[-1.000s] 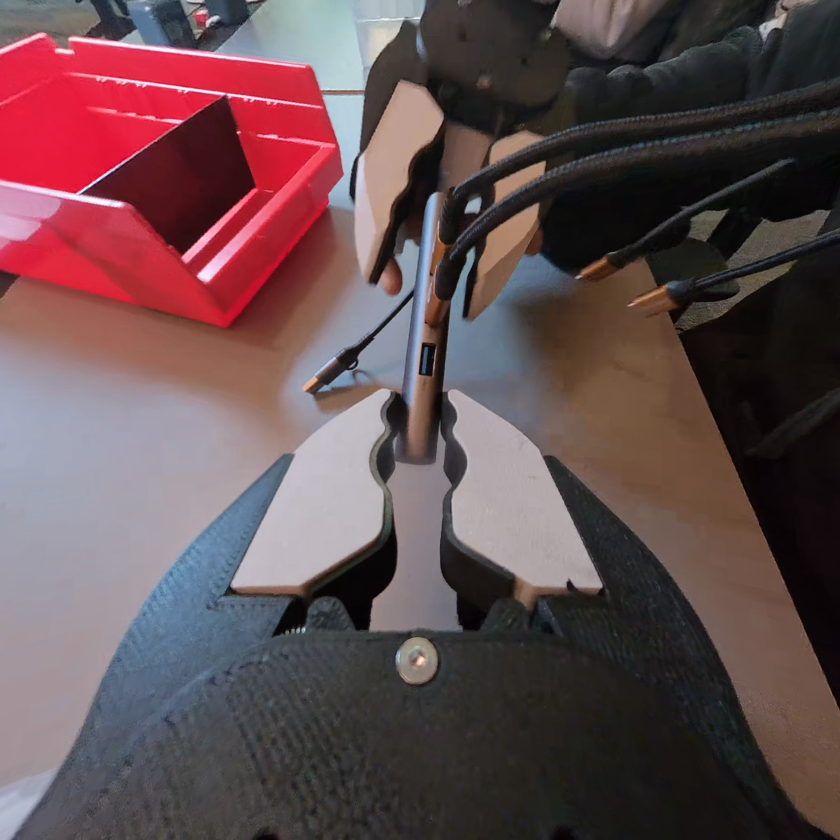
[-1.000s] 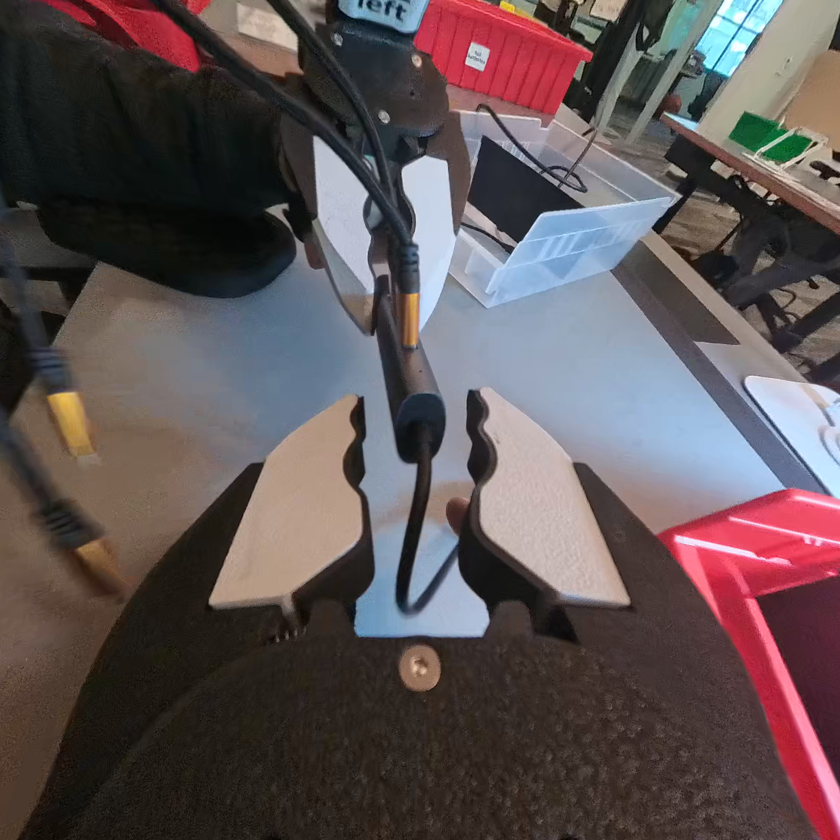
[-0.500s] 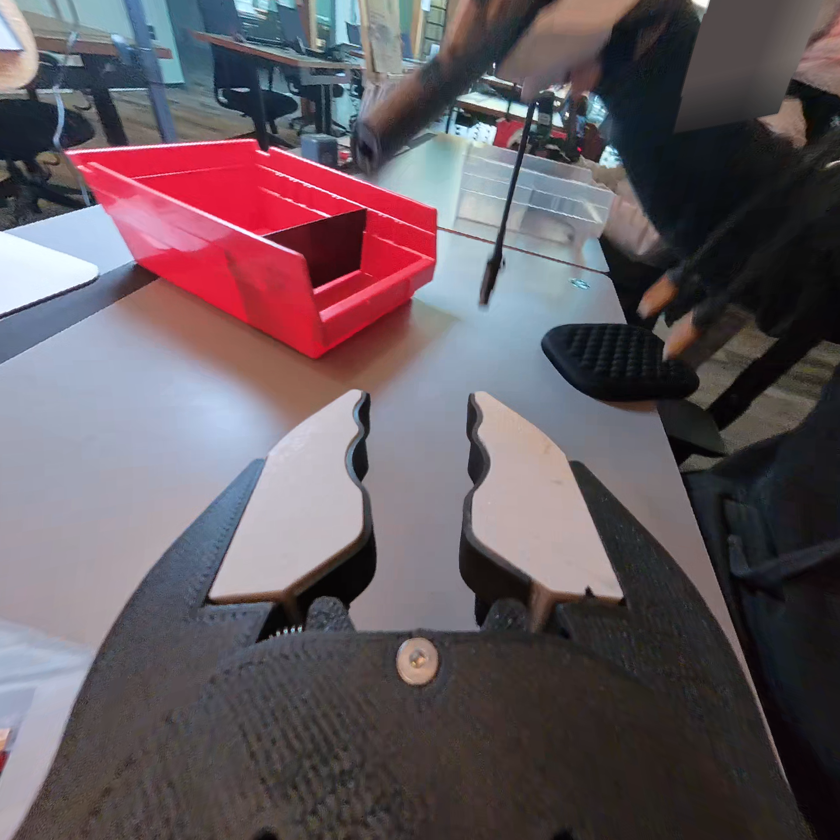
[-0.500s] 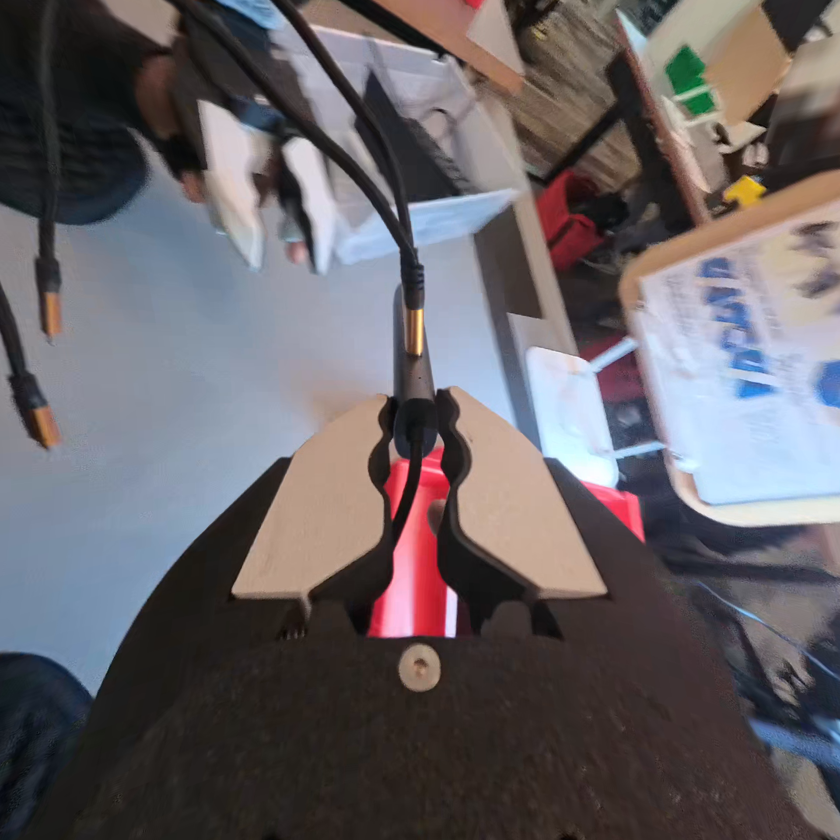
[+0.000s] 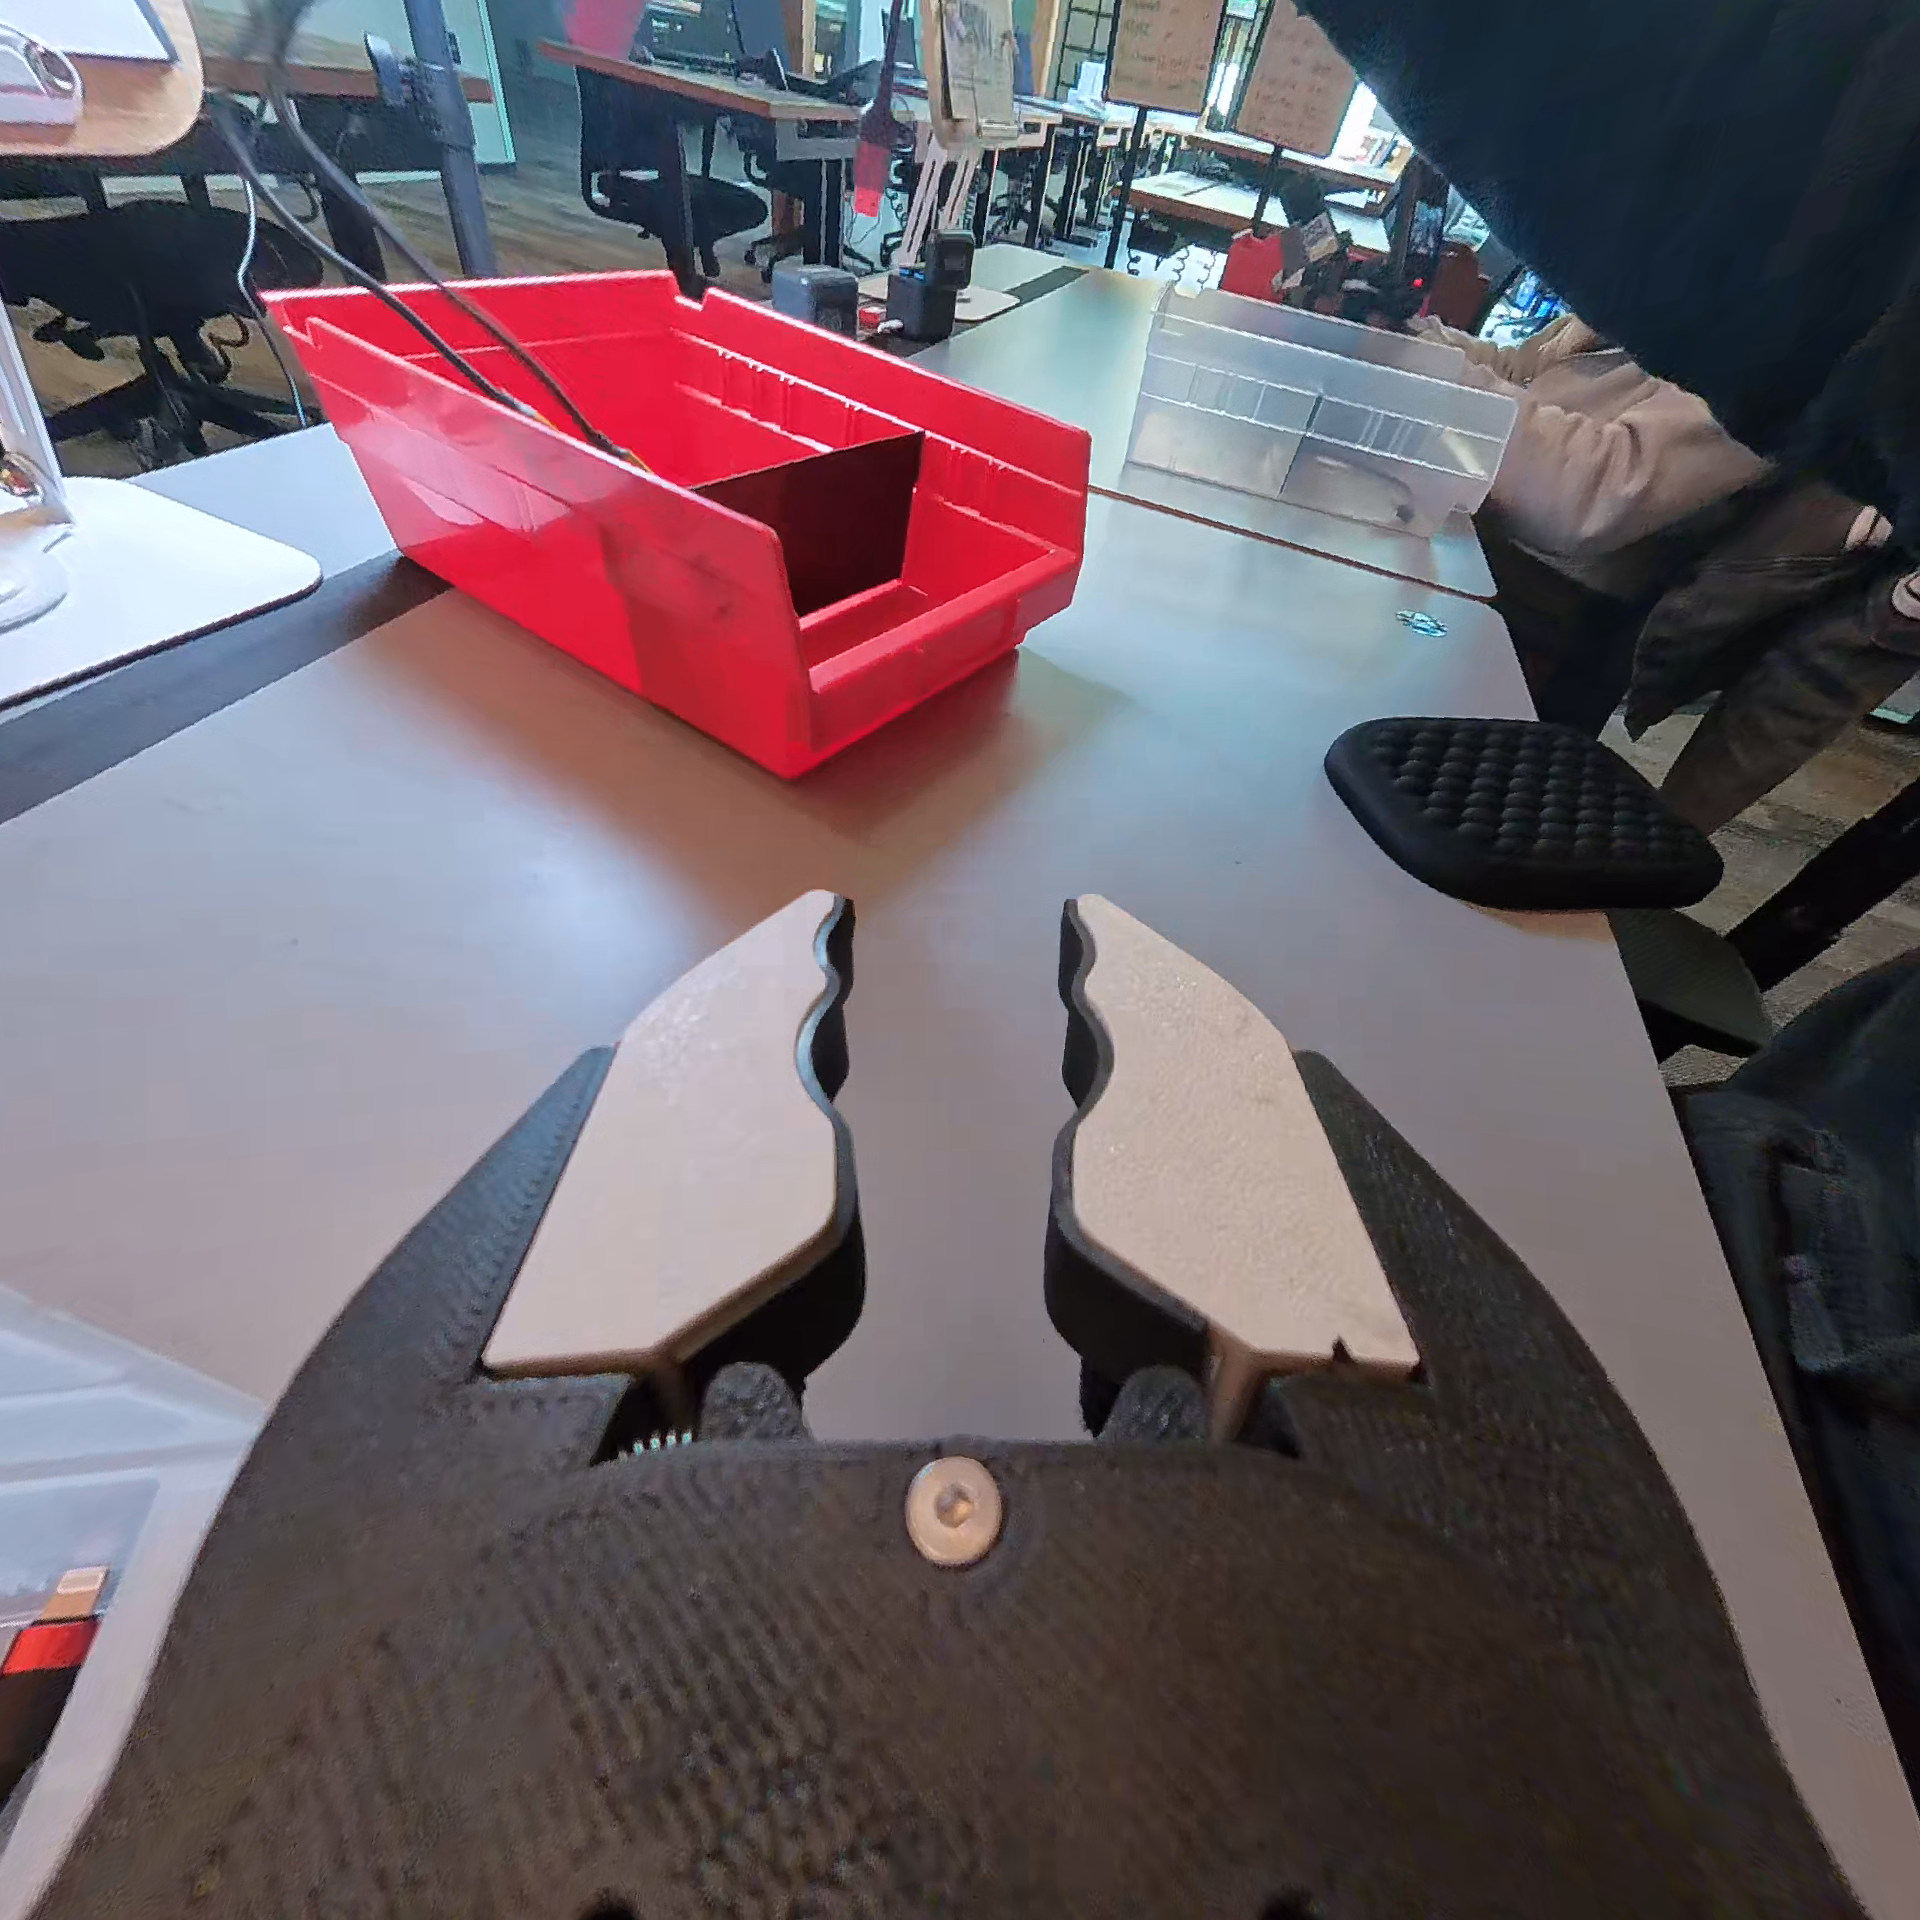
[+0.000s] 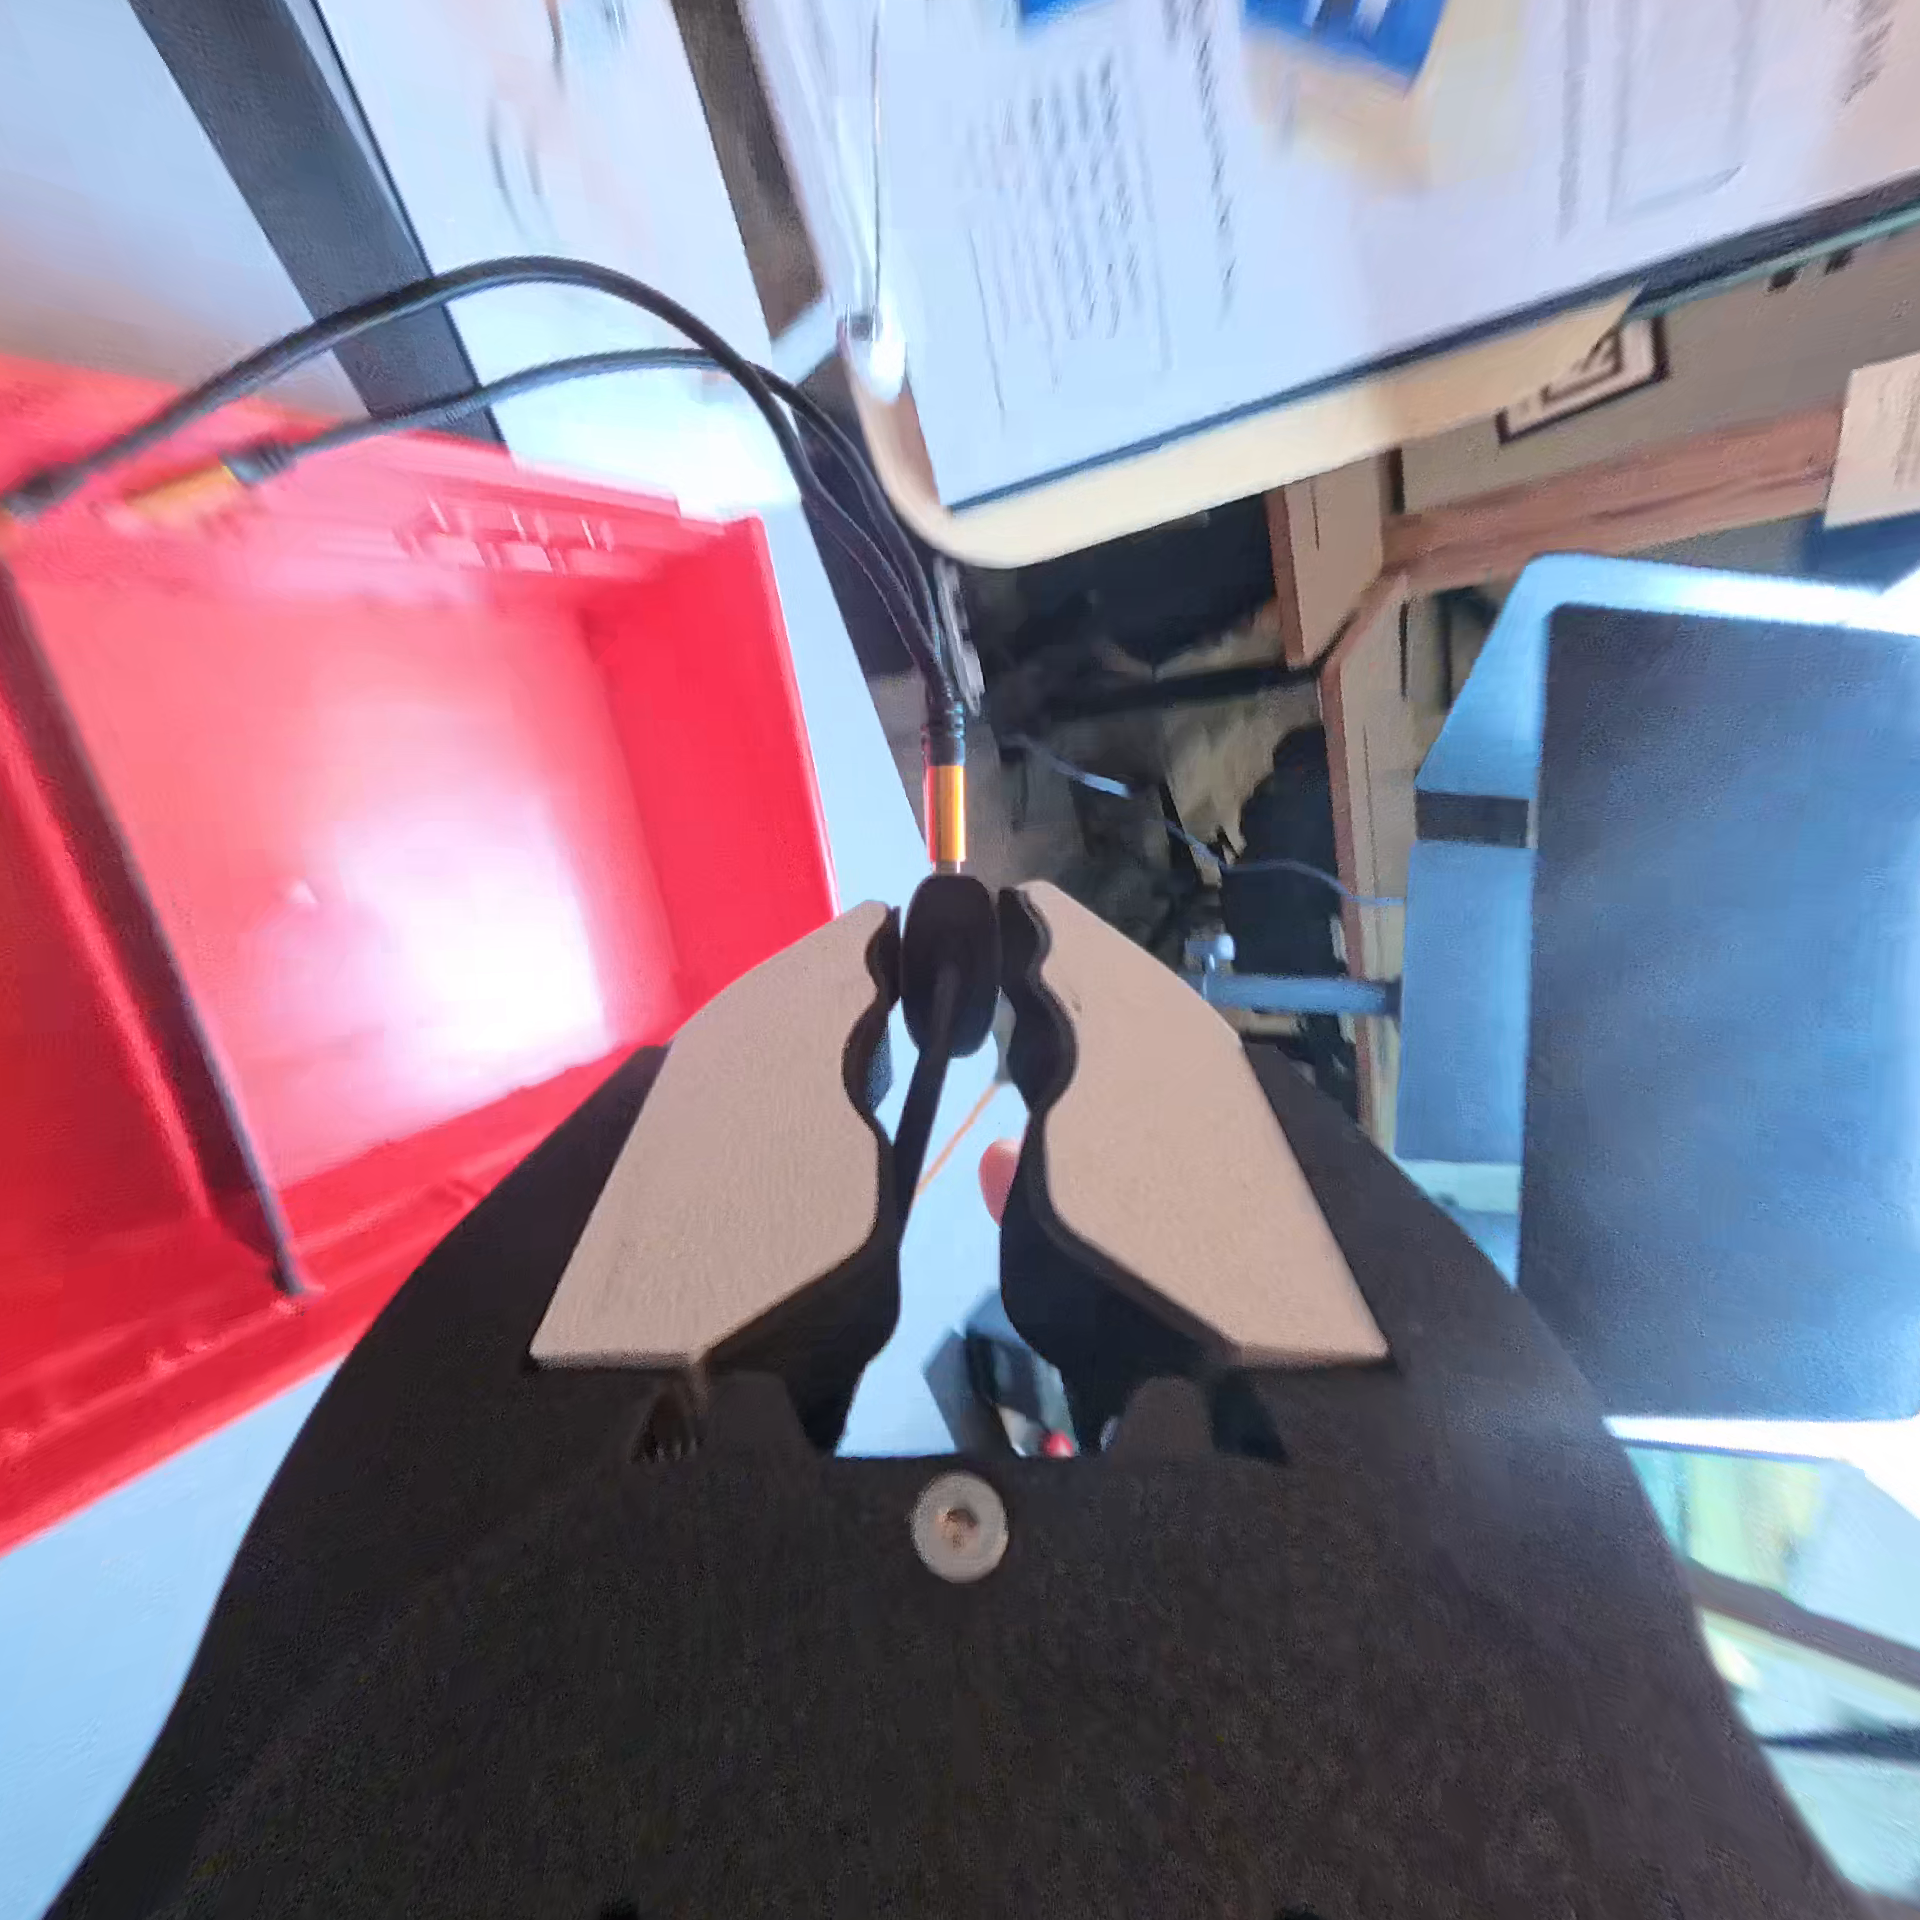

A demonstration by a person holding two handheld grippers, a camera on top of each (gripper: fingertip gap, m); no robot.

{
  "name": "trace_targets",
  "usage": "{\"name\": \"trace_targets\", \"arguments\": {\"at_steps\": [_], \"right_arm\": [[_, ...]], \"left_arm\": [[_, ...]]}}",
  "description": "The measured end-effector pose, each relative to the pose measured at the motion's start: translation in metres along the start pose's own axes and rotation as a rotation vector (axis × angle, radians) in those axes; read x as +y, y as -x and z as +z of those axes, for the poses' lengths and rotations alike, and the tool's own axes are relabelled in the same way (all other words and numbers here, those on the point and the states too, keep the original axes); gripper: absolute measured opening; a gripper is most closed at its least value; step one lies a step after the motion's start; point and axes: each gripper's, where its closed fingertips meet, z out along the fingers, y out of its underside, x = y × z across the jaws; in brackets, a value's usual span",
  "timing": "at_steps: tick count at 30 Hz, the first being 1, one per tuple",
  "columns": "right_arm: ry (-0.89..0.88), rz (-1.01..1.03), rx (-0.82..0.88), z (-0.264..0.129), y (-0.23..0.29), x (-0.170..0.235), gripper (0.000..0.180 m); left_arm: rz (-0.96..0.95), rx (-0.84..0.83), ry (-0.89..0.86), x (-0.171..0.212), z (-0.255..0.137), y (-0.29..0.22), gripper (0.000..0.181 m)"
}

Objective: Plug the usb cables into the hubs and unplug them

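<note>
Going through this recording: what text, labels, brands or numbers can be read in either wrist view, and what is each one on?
Boards behind the desks, left wrist view: writing too small to read.
Printed sheet, right wrist view: motion-blurred, unreadable.
Small paper at the right edge: too blurred to read.
Red bin and the hub held in the right gripper: no marking visible.
Nothing legible to quote.

Bin (image 5: pixel 717 540) is sitting on the table (image 5: pixel 312 935), ahead-left of the left gripper (image 5: pixel 956 914). Clear bin (image 5: pixel 1320 416) is standing behind, right. Cables (image 5: pixel 416 322) are trailing into the bin.
</note>
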Motion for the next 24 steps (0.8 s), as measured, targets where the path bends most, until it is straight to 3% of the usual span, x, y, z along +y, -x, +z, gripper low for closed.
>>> {"name": "trace_targets", "arguments": {"at_steps": [6, 12, 19, 24], "right_arm": [[0.214, -0.164, 0.024, 0.03, -0.002, 0.041, 0.018], [0.165, -0.256, -0.138, 0.051, 0.048, 0.017, 0.018], [0.085, -0.073, -0.322, 0.095, 0.105, -0.011, 0.019], [0.146, 0.048, -0.458, 0.105, 0.137, 0.006, 0.027]], "left_arm": [[-0.008, -0.007, 0.025, 0.008, 0.001, 0.007, 0.036], [-0.011, 0.0, 0.055, 0.016, 0.006, 0.008, 0.036], [0.014, -0.025, 0.077, 0.021, 0.006, 0.01, 0.035], [0.003, -0.025, 0.067, 0.02, 0.005, 0.012, 0.035]]}}
